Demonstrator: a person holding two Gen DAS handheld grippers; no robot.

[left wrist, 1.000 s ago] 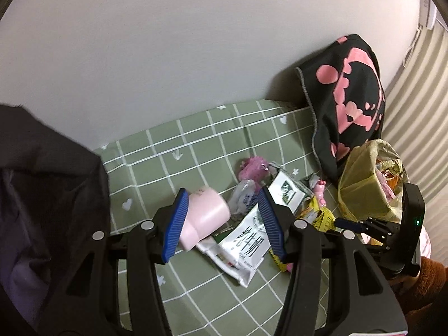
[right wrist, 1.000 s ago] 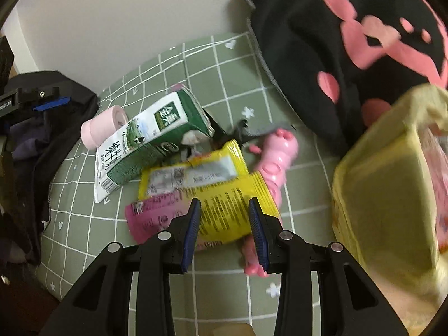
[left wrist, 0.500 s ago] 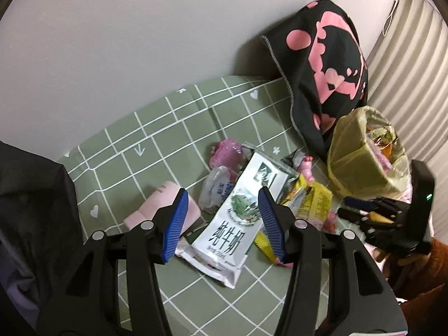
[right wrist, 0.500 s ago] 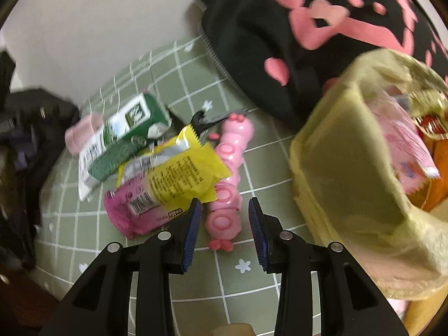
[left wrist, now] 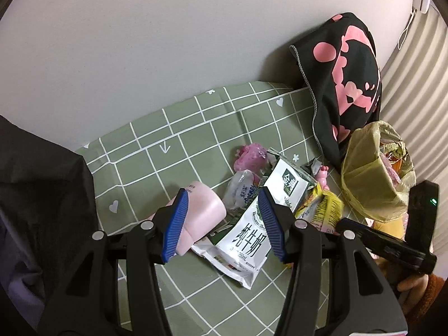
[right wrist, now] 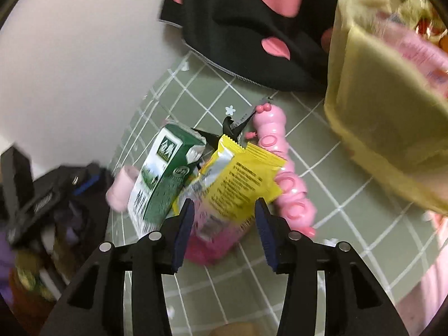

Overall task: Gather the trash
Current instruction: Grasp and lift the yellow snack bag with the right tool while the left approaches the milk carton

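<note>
right tongs point(right wrist: 222, 231): jaws just widened, nothing gripped, straddling yellow snack wrapper point(right wrist: 240, 179) | wrapper: directly ahead on green checked surface point(right wrist: 322, 156), long axis running away up-left | left tongs point(left wrist: 221, 224): open, empty, over milk carton point(left wrist: 249, 238) | trash bag point(right wrist: 386, 106): right

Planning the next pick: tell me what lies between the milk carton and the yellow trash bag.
In the right wrist view, a yellow snack wrapper and a pink caterpillar toy lie between the milk carton and the trash bag.
</note>
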